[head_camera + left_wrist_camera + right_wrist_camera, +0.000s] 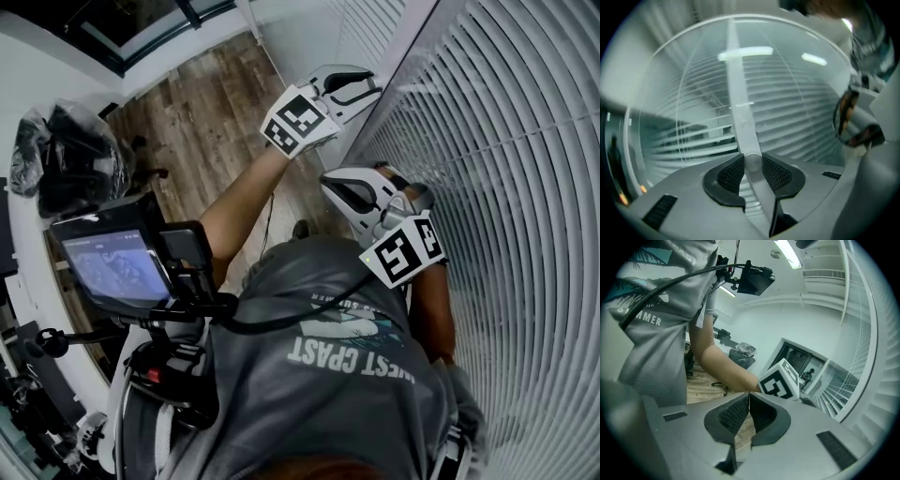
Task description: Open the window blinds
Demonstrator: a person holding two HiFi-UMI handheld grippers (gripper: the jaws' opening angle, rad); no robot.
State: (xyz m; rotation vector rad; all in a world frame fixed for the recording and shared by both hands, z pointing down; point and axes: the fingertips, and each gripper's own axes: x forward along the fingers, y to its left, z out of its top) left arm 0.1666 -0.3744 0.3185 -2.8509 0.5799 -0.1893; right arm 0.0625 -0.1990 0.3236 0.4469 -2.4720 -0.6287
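White slatted blinds [506,187] cover the window on the right of the head view and fill the left gripper view [801,108]. A slim white tilt wand [740,117] hangs in front of the slats. My left gripper [753,161] is shut on this wand, with both ribbed pads pressed against its round shaft. In the head view the left gripper [373,86] reaches up to the blinds beside the window frame. My right gripper [339,187] waits lower down, close to the blinds. Its jaws [749,397] are shut with nothing between them, facing the left gripper's marker cube [780,380].
A monitor on a camera rig [117,262] sits at the person's chest. Black bags [75,155] lie on a white ledge at the left. Wooden floor [206,103] lies below. A white window frame post [403,56] divides two blind panels.
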